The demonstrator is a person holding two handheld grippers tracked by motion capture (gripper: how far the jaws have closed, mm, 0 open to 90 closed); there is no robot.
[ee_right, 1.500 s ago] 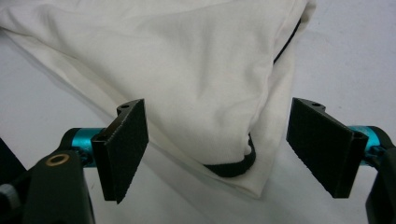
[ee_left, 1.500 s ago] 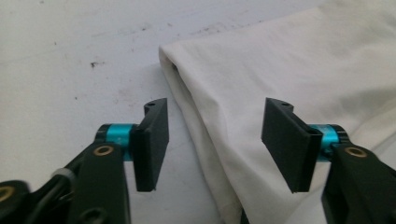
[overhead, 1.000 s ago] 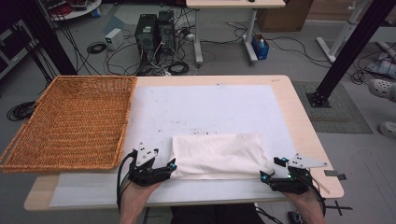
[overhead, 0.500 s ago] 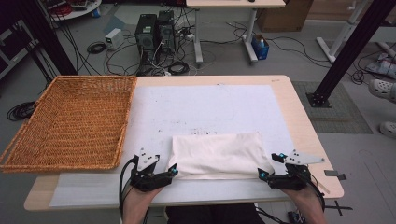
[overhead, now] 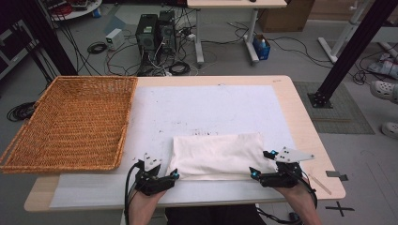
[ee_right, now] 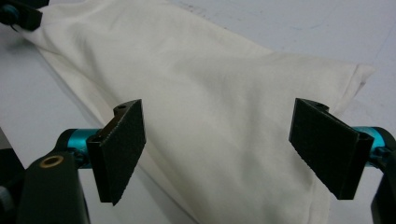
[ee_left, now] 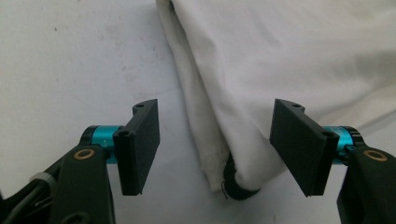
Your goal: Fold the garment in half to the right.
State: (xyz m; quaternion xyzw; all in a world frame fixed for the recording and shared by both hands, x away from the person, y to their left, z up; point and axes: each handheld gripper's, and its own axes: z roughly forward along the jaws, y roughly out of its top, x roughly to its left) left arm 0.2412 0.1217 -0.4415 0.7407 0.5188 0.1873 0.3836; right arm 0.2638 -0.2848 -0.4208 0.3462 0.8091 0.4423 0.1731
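Between the two grippers, at the near table edge, lies the folded white cloth on the white mat.

L gripper: jaws spread wide, nothing pinched. Just ahead of it in the left gripper view, the cloth corner sits in the gap, closer to the jaw at that view's right; contact w/ either pad cannot be confirmed. A small dark object pokes out under the corner; mostly covered, identity unclear. Cloth top and right run out of that view.

R gripper: jaws spread wide, nothing pinched. In the right gripper view the cloth runs ahead and under the gap; whether the pads touch it is hard to tell, since the near hem is cut off at the bottom edge. Far off at that view's top left, part of the L gripper meets the cloth's far end, largely cropped.

Well left of the L gripper: basket, overhanging the table's left side. Both hands are cut off by the bottom of the high view.
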